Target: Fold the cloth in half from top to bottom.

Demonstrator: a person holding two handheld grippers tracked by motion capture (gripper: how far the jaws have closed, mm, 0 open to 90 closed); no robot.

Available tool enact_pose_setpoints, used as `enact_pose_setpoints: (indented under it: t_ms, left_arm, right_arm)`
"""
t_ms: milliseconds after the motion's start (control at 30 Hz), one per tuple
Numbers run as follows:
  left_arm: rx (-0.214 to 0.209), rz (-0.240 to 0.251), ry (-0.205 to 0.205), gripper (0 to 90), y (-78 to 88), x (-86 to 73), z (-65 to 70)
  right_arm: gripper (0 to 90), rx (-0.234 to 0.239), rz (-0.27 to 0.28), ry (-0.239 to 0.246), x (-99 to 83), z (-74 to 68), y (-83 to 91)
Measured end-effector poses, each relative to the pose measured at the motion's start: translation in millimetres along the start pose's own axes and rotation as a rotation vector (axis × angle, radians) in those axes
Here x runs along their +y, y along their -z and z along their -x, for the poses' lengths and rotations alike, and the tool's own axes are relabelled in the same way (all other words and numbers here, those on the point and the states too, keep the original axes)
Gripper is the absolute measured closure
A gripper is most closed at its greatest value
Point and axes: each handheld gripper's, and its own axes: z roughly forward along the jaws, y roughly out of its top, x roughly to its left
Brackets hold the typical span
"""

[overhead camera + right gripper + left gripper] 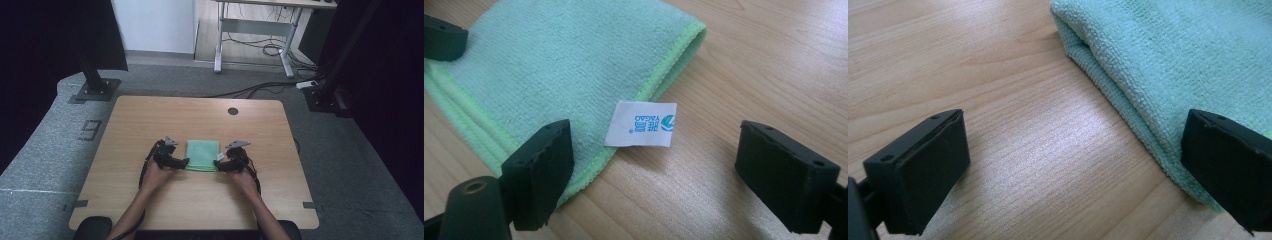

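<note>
Folded green microfibre cloth (pixel 202 155), fuzzy nap, on woodgrain table (pixel 200 115).

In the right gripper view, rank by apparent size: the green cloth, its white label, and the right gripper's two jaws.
1. green cloth, largest by far.
2. The right gripper jaws: close to the camera, so they loom; the two look alike, unranked.
3. white label, smallest.

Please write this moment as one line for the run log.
cloth: folded, flat on table | left tongs: open at its left edge | right tongs: open at its right edge, label between jaws
</note>
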Motion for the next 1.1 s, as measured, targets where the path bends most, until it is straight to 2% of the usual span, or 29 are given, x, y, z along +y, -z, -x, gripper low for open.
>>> enact_pose_setpoints:
  t_ms: [100, 133, 233, 433, 567, 867, 1100]
  left_arm:
    - [0.016, 0.002, -0.012, 1.1, 3.5, 0.6, 3.5]
    - [0.019, 0.002, -0.045, 0.6, 8.9, 1.5, 7.6]
    - [0.007, 0.008, -0.064, 0.0, 15.4, 2.3, 11.0]
    - [-0.045, 0.031, -0.110, 0.0, 39.5, 0.6, 18.2]
    - [-0.052, 0.040, -0.128, 0.0, 52.2, -3.3, 21.5]
    - [-0.057, 0.076, -0.111, 0.0, 80.6, -15.1, 19.8]
    - [-0.051, 0.066, -0.102, 0.0, 90.5, -32.5, 16.3]
  right_arm:
    - [13.9, 0.005, 0.003, 0.012, 0.8, -0.4, 3.3]
    - [13.7, 0.009, 0.005, 0.018, 1.9, -1.4, 7.9]
    - [13.1, 0.018, 0.018, 0.033, 3.5, -2.4, 16.3]
    - [9.6, 0.027, 0.028, 0.049, 5.1, -4.2, 36.0]
    - [5.6, 0.030, 0.024, 0.054, 2.7, -5.0, 48.1]
    - [0.0, 0.019, 0.033, 0.085, -6.9, -6.8, 75.4]
    - [0.0, 0.009, 0.029, 0.091, -20.2, -7.4, 85.9]
